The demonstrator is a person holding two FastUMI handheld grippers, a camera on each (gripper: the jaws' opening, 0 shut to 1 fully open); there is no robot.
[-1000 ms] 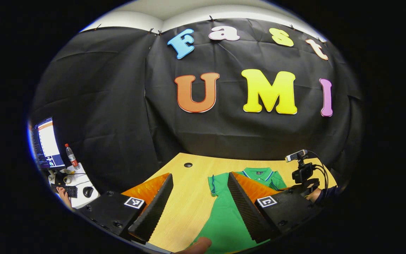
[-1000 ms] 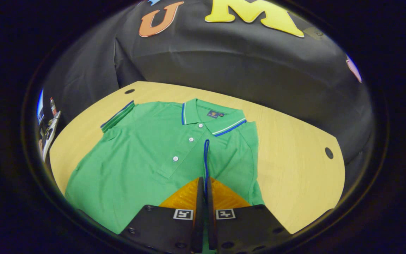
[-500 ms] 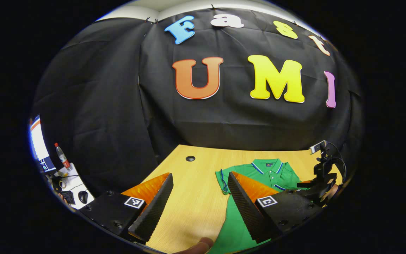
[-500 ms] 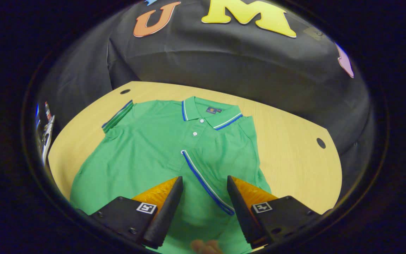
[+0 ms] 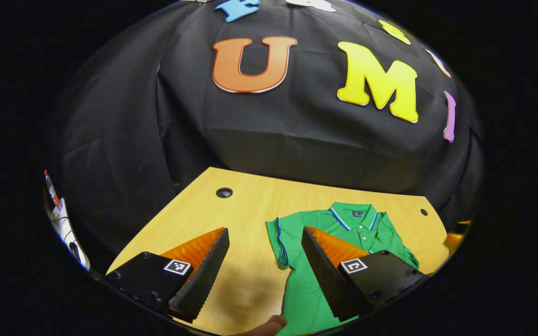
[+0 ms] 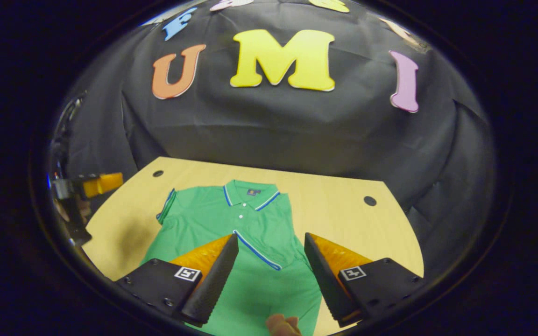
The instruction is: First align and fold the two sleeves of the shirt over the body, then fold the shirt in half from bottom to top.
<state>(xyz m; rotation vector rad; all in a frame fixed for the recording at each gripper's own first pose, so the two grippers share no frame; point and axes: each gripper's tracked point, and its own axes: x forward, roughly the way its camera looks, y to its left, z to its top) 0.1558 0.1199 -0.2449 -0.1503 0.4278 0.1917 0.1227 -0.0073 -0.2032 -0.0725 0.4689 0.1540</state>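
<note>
One green short-sleeved polo shirt (image 6: pixel 245 242) with blue-and-white trim is counted at the lower middle of the right gripper view, on one pale wooden counter (image 6: pixel 343 214). Two round cable holes (image 6: pixel 370 201) are counted in the counter, and three white buttons (image 6: pixel 240 216) on the shirt's placket. Two tongs are counted: the left tongs (image 5: pixel 265 270) and the right tongs (image 6: pixel 270 275).

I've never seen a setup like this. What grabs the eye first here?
The bright green polo shirt lies flat on the pale wooden table, one sleeve already folded across its chest. Both sets of tongs, right and left, hang open above it, holding nothing.
</note>
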